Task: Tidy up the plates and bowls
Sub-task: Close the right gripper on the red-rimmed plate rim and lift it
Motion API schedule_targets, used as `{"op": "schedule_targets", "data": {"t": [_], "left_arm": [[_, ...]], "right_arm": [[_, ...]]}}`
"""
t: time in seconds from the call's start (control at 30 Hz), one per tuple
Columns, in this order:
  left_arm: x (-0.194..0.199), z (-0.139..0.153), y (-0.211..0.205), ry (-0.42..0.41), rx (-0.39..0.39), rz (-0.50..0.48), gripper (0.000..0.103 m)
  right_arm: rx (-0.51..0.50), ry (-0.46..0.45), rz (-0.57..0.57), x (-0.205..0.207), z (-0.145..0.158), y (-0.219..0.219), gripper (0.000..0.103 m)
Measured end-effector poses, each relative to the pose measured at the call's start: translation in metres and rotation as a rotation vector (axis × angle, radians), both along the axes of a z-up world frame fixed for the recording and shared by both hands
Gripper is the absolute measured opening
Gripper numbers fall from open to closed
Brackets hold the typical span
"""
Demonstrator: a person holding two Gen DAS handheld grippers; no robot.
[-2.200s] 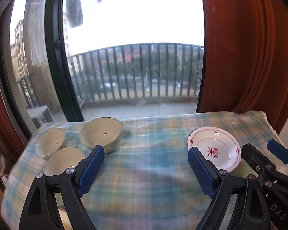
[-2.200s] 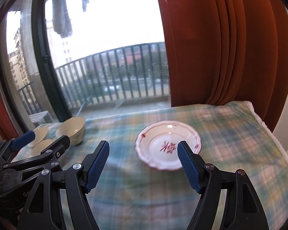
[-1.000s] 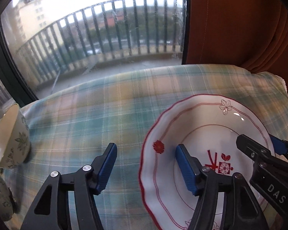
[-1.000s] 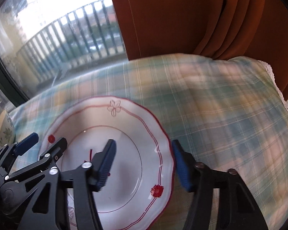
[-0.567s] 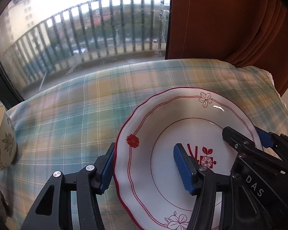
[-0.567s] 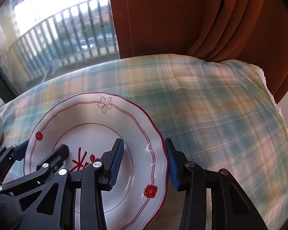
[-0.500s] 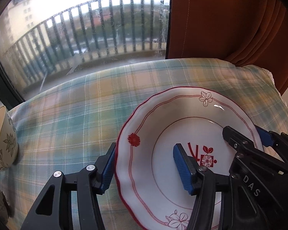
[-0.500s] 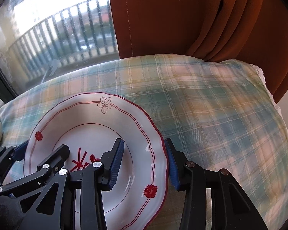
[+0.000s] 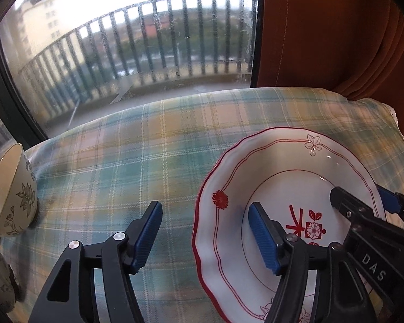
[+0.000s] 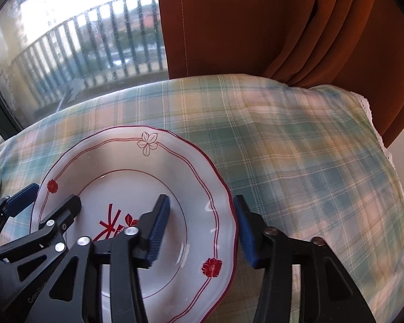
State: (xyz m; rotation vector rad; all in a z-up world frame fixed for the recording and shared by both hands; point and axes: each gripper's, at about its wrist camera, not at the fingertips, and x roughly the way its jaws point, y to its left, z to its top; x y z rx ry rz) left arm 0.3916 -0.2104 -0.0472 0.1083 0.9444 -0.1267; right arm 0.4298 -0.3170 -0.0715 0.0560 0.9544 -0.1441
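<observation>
the white scalloped plate with red rim lines and flowers (image 9: 277, 188) lies on the green-and-yellow plaid cloth (image 9: 148, 148), nearer its right edge. the left gripper (image 9: 206, 235) straddles the plate's left rim, the right gripper (image 10: 202, 227) its right rim; both jaws have just been opening, pads off the rim. a cream floral bowl (image 9: 9, 199) stands at the cloth's left edge.

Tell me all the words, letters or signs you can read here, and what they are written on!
"DAS": white letters on the black body of the right gripper, seen from the left wrist camera.
"G" and a few more letters: on the black body of the left gripper, seen from the right wrist camera; the rest is too dark to read.
Red sign like a written character in the middle of the plate: partly hidden, cannot be read.
</observation>
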Motion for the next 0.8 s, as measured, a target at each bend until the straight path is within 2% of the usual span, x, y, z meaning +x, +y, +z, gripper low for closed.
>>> {"op": "schedule_targets", "data": {"t": [0.1,0.17,0.23,0.43,0.57,0.8], "left_arm": [[-0.002,0.0,-0.006,-0.014,0.005,-0.015,0.064],[-0.004,0.001,-0.012,-0.012,0.001,-0.053,0.053],[-0.007,0.001,-0.017,-0.01,0.023,-0.06,0.054],[-0.006,0.006,-0.003,0.038,-0.013,-0.051,0.054],[-0.016,0.015,0.006,0.018,0.025,-0.047,0.054],[-0.043,0.024,0.031,0.022,0.029,-0.021,0.054]], "right_arm": [[0.01,0.006,0.022,-0.002,0.0,0.004,0.057],[0.0,0.009,0.021,-0.002,0.002,0.005,0.054],[-0.012,0.016,0.011,-0.003,0.003,0.004,0.049],[-0.024,0.018,0.008,-0.007,0.007,0.011,0.049],[-0.012,0.018,0.029,-0.011,0.013,0.024,0.049],[-0.019,0.015,0.067,-0.031,0.023,0.05,0.049]]}}
